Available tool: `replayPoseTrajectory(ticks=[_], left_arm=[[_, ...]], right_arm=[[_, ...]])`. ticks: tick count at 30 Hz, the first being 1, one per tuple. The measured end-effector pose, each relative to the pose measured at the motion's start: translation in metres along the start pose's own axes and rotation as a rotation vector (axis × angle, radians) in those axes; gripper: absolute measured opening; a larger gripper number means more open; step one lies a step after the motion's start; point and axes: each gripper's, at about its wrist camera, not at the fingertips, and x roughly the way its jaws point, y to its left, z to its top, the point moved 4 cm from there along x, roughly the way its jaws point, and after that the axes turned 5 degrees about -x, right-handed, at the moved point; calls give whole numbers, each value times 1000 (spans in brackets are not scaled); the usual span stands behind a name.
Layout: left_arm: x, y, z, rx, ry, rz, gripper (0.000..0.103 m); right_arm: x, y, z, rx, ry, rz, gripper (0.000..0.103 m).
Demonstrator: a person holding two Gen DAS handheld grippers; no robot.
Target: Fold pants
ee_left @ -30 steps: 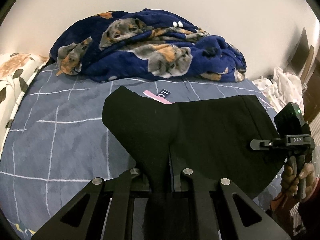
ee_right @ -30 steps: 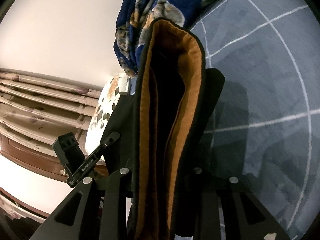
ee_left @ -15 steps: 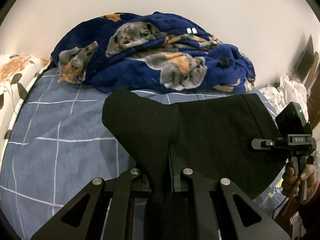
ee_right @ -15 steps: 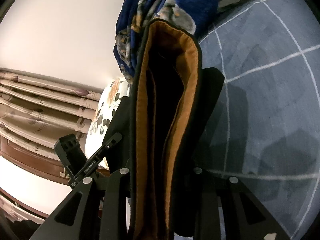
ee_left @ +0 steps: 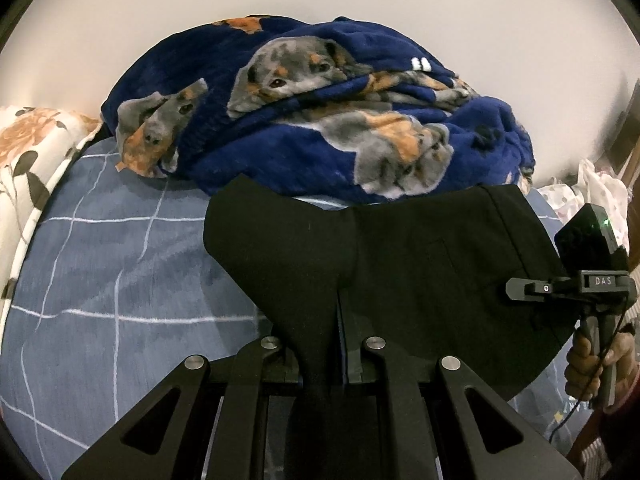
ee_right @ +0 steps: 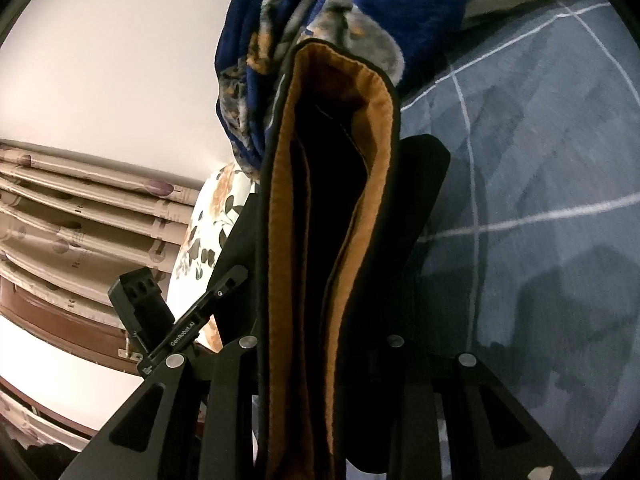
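Observation:
The black pants (ee_left: 400,264) hang stretched between my two grippers, held up above the blue checked bed (ee_left: 104,272). My left gripper (ee_left: 326,344) is shut on one end of the fabric, which bunches between its jaws. My right gripper (ee_right: 320,360) is shut on the waistband, where the orange-brown lining (ee_right: 288,240) shows in the right wrist view. In the left wrist view the right gripper (ee_left: 584,284) is at the far right, held by a hand. In the right wrist view the left gripper (ee_right: 176,324) is at the lower left.
A dark blue dog-print blanket (ee_left: 320,112) lies heaped at the far side of the bed, just behind the pants. A floral pillow (ee_left: 28,160) is at the left edge. White clothing (ee_left: 592,188) lies at the right. A wall is behind.
Both grippers have carried the pants toward the blanket. The pink tag on the bed is now hidden behind the pants. The grips have not changed.

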Motion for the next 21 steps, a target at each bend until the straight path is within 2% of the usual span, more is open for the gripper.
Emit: replayPoseTrajectory(ticks=[12, 21], left_arm=[[23, 21, 23, -33, -13, 14, 11], [40, 31, 29, -50, -12, 21, 11]], right_arm=[[3, -12, 20, 5, -6, 22, 25], [-14, -28, 16, 17, -14, 26, 25]])
